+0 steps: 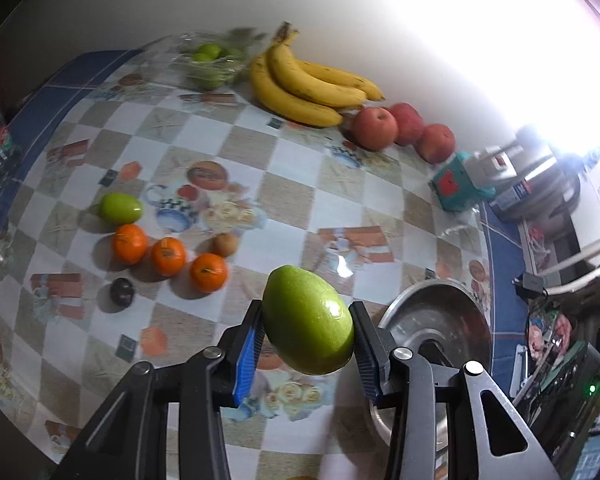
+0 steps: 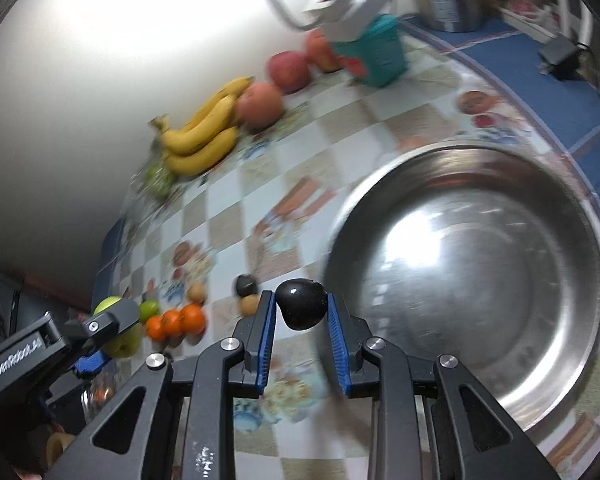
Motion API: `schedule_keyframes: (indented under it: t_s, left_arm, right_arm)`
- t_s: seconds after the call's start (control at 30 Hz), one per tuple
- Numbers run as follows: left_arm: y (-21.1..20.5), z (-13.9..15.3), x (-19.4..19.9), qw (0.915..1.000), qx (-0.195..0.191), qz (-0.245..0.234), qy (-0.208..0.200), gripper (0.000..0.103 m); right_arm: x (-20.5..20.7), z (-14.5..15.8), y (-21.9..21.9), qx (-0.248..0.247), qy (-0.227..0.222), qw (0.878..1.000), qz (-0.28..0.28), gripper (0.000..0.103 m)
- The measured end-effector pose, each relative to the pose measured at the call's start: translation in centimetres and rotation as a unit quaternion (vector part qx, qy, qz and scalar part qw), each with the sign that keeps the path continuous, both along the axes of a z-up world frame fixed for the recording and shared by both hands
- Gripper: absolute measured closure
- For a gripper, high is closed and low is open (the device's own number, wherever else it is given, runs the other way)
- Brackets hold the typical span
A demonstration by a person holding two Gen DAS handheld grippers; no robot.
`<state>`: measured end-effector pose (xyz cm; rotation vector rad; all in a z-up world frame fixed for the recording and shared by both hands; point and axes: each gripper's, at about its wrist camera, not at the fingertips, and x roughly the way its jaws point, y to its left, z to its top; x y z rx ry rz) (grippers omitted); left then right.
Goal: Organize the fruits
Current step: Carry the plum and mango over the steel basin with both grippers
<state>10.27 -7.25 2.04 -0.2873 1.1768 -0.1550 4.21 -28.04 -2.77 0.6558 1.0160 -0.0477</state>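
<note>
My left gripper (image 1: pixel 306 320) is shut on a large green fruit (image 1: pixel 307 320) and holds it above the checkered table. My right gripper (image 2: pixel 301 309) is shut on a dark round fruit (image 2: pixel 301 308), just left of the empty steel bowl (image 2: pixel 572 208). The bowl's rim also shows in the left wrist view (image 1: pixel 432 288). On the table lie three oranges (image 1: pixel 168 256), a small green fruit (image 1: pixel 121 208), a brown fruit (image 1: pixel 225 244) and another dark fruit (image 1: pixel 121 293). The left gripper shows at the lower left of the right wrist view (image 2: pixel 108 324).
Bananas (image 1: pixel 300 80) and three red apples (image 1: pixel 404 128) lie along the wall. A clear container of green fruits (image 1: pixel 210 62) stands at the back. A teal box (image 1: pixel 458 184) and a plug sit at the right. Clutter lies beyond the table's right edge.
</note>
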Motion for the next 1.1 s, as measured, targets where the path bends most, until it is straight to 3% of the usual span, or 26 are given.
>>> schedule_keyframes:
  t_s: [0.47,0.77,1.1]
  left_arm:
    - [-9.0,-2.9,-1.1,0.9951,-0.001,-0.099,0.002,0.058]
    - [-13.6,-4.4,-2.1,0.9853,0.005,-0.170,-0.016,0.058]
    - [-14.3,-6.9,-2.7,0.9815,0.006,-0.191,0.002,0.058]
  right_arm:
    - [-2.8,-2.1,-9.4,-0.028,0.051,0.988,-0.140,0.076]
    - [-3.5,-2.1,-11.2,-0.053,0.064,0.982,-0.169,0.076]
    - [-3.2,-2.9,-10.4,-0.065,0.085,0.982,-0.156,0.075]
